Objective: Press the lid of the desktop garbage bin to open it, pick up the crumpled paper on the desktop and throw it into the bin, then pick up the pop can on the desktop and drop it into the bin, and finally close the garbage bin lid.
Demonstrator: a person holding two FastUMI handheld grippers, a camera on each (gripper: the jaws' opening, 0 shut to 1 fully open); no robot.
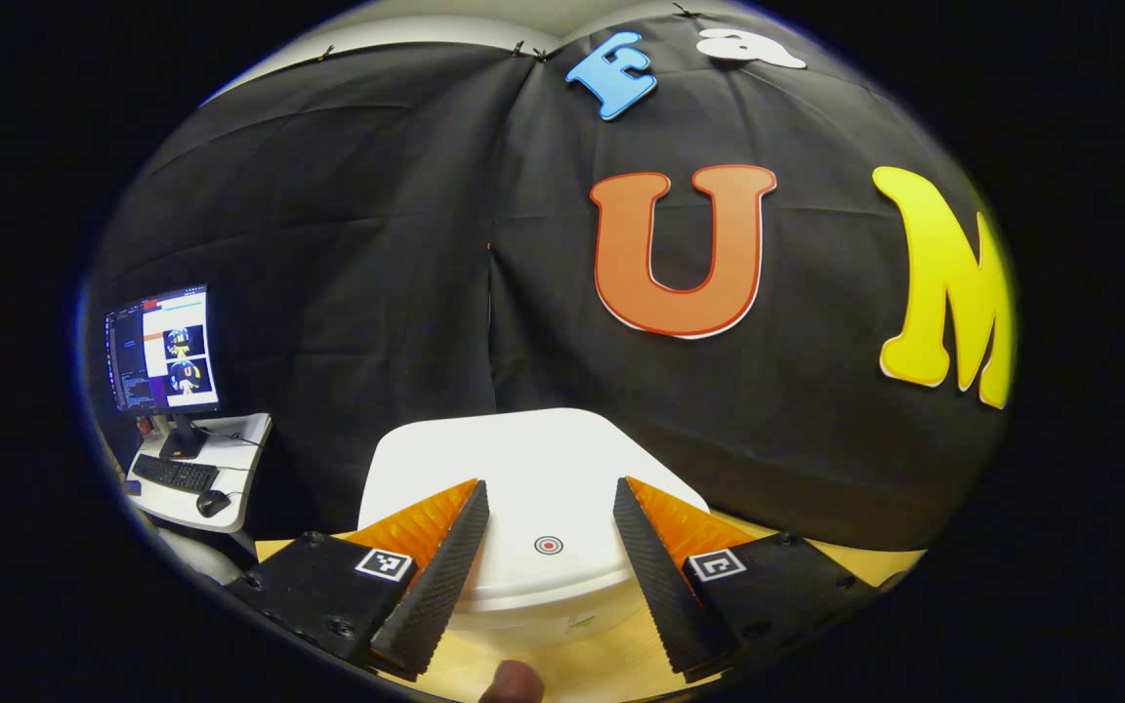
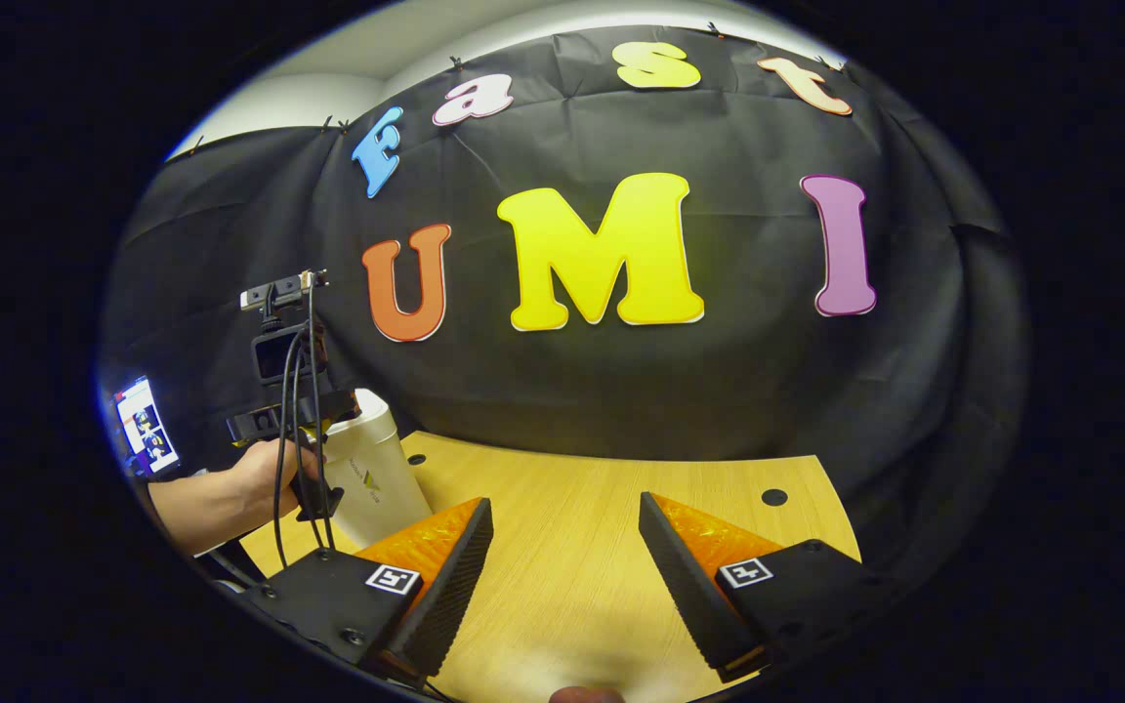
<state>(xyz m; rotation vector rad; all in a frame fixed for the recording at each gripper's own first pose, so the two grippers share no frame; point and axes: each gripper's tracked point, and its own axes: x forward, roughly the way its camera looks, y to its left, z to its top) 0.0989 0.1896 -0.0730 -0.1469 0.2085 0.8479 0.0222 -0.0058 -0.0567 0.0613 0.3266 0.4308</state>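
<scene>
Our left gripper [image 1: 550,498] hangs with jaws wide over the closed bin [image 1: 523,469], while our right gripper [image 2: 565,516], also wide, sees it at ten o'clock on the desk [image 2: 611,488].

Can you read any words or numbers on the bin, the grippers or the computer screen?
Garbage bin: a small logo on its side, too blurred to read.
Bin lid: a red ring mark, no letters.
Marker squares on the left hand-held gripper and right hand-held gripper: black-and-white patterns, no words.
Monitor: text too small to read.
</scene>
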